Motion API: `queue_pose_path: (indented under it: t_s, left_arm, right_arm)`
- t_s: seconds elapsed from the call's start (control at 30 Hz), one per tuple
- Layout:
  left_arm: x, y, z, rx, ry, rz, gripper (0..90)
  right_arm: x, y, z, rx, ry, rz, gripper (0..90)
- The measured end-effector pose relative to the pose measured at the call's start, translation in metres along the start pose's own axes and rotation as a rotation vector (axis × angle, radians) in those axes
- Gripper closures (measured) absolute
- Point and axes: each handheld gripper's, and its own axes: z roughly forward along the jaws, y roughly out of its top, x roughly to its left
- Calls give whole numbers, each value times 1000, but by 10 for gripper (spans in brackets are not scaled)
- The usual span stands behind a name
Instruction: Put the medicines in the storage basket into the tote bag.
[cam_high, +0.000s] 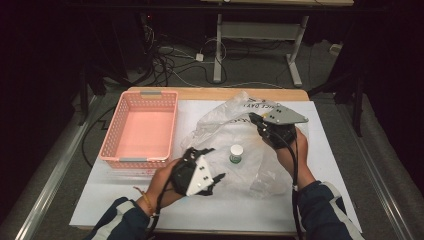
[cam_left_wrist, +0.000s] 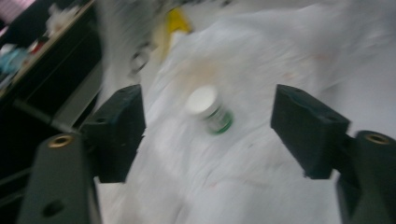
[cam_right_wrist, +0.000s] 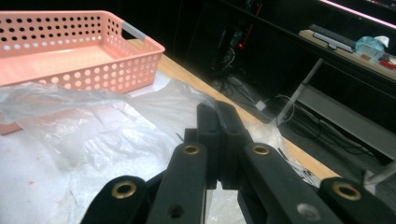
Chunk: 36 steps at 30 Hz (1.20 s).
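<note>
A clear plastic bag lies crumpled over the white sheet on the table. A small bottle with a white cap and green label rests within the bag's outline; whether it is inside or on top I cannot tell. My left gripper is open just left of the bottle, its jaws wide apart with nothing between them. In the left gripper view the bottle lies beyond the open left gripper, apart from both pads. My right gripper is shut on the bag's far edge, and the film runs into its closed tips.
A pink perforated basket, empty, stands at the table's far left, its rim close to the bag. Bare white sheet lies near the front edge. Cables and a desk frame are on the floor beyond the table.
</note>
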Motion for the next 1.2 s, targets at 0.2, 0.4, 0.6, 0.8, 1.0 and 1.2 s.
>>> queue_pose_path:
  t_s: [0.2,0.4,0.6,0.8,1.0,1.2]
  left_arm:
    - [23,-25,15,109,41,-143,206]
    - [30,-28,29,152,66,-183,273]
    - [35,-36,36,171,-19,-225,721]
    - [34,-37,36,170,-62,-220,863]
    - [34,-39,36,153,-59,-239,864]
    - [32,-42,38,162,-54,-239,864]
  right_arm:
    - [-4,-5,-3,10,-7,8,900]
    - [-11,-13,-8,23,-4,18,900]
    - [-14,-20,-10,30,-7,31,900]
    - [-12,-22,-7,31,21,35,860]
    - [-4,-20,-8,32,46,16,676]
    - [3,-18,-24,-5,8,34,451]
